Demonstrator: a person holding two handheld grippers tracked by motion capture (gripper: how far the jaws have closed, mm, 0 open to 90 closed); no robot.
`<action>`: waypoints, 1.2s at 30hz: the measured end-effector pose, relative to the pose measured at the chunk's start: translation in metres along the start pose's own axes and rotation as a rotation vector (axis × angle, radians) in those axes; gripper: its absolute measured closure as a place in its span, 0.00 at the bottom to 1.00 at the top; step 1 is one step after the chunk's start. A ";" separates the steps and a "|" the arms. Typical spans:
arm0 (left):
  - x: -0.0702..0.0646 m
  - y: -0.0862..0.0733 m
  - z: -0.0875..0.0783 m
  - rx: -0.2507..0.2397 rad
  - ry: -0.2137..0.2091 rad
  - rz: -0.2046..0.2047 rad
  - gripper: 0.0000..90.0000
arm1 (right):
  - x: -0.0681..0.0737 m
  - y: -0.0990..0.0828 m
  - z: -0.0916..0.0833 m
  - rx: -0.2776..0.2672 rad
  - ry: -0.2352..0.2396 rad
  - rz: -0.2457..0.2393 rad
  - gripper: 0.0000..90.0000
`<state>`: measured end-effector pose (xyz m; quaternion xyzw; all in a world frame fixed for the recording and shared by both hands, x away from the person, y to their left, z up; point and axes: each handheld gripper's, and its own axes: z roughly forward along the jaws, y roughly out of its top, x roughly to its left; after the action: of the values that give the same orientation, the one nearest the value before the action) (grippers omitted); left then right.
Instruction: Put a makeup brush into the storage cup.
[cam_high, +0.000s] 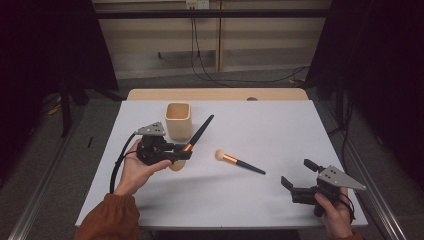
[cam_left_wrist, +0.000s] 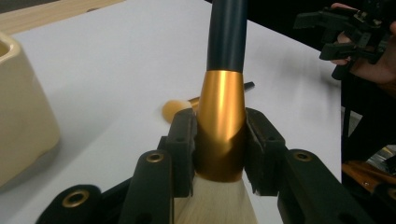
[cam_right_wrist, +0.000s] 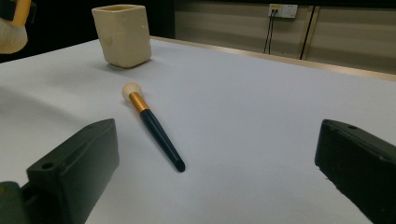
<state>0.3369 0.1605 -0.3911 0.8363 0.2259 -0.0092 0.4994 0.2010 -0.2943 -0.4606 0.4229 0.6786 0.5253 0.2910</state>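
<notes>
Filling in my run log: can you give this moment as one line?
left gripper: shut on large brush, beside cup | right gripper: open, holding nothing | small brush: lying on table

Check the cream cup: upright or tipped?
Upright. The cream cup stands on its base on the table, mouth facing up; the right gripper view shows the same.

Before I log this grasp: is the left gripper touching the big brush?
Touching. The left gripper view shows the left gripper with both jaws pressed against the gold ferrule of the big brush.
</notes>
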 end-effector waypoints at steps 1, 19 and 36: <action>-0.002 0.001 0.002 0.001 -0.006 0.007 0.74 | 0.000 0.000 0.000 0.000 -0.001 0.000 0.00; -0.026 0.017 0.028 0.061 -0.134 0.086 0.74 | 0.000 0.001 0.000 -0.007 0.003 0.005 0.00; -0.051 0.044 0.053 0.226 -0.241 0.206 0.74 | 0.004 0.013 0.005 -0.027 0.055 -0.017 0.00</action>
<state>0.3194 0.0798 -0.3689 0.8986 0.0750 -0.0835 0.4242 0.2070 -0.2877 -0.4489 0.3985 0.6828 0.5433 0.2826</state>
